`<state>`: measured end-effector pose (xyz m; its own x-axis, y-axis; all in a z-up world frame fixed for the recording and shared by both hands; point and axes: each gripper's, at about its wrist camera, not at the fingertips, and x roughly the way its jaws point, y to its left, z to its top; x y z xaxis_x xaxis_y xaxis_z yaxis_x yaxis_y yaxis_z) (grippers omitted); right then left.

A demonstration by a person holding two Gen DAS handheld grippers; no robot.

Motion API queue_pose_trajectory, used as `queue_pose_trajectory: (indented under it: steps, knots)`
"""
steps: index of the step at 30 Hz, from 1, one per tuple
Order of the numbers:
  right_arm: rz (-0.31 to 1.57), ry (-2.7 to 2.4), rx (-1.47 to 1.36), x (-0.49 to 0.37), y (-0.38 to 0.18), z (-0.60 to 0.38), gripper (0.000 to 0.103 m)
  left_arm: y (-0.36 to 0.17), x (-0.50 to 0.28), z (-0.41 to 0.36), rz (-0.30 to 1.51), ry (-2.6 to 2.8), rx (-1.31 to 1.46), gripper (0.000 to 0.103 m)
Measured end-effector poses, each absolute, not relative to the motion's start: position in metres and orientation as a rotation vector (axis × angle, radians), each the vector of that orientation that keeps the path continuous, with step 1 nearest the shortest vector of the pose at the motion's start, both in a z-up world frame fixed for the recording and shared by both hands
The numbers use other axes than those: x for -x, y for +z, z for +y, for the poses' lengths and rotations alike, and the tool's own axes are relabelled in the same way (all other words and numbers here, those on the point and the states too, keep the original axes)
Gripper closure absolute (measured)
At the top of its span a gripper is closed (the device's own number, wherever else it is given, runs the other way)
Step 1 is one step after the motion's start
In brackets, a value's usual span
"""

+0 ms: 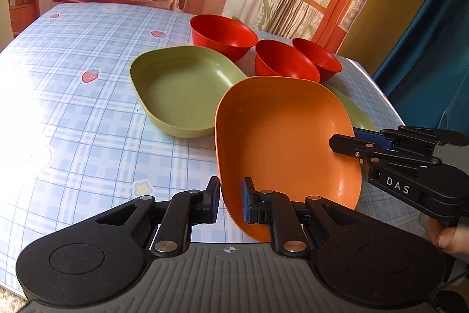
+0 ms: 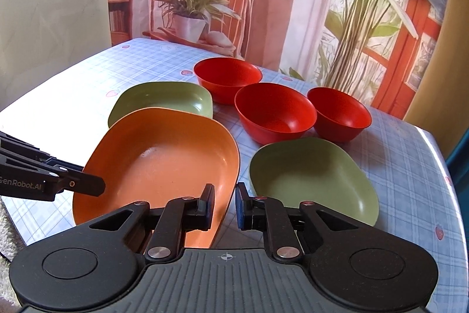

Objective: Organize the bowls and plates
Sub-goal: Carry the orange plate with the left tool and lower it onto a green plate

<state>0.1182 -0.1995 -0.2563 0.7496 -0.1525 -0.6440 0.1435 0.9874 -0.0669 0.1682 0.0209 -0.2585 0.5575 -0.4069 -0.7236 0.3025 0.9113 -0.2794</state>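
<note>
An orange plate (image 1: 281, 137) is held up off the table between both grippers; it also shows in the right wrist view (image 2: 158, 166). My left gripper (image 1: 230, 203) straddles its near rim, jaws closed on the wall. My right gripper (image 2: 224, 206) straddles its right rim the same way, and shows from the side in the left wrist view (image 1: 351, 141). Two green plates lie on the table, one far left (image 2: 164, 99) and one at right (image 2: 313, 181). Three red bowls (image 2: 274, 112) stand in a row behind them.
The table (image 1: 73, 113) has a blue checked cloth with strawberry prints. Its right edge (image 2: 439, 160) runs close to the right green plate and the rightmost red bowl (image 2: 340, 113). A printed backdrop hangs behind the table.
</note>
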Motion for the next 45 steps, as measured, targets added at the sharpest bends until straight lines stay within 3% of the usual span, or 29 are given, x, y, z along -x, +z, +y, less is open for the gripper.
queue_pose_trajectory:
  steps: [9,21,45]
  knots:
    - [0.635,-0.117,0.111,-0.181,-0.234,-0.200,0.090,-0.249,-0.193,0.034,0.841,-0.379,0.176,0.087]
    - [0.680,-0.088,0.118,-0.269,-0.262,-0.197,0.094,-0.254,-0.232,0.055,0.832,-0.267,0.193,0.087]
    - [0.711,-0.127,0.226,-0.289,-0.295,-0.187,0.090,-0.264,-0.242,0.052,0.850,-0.208,0.131,0.081]
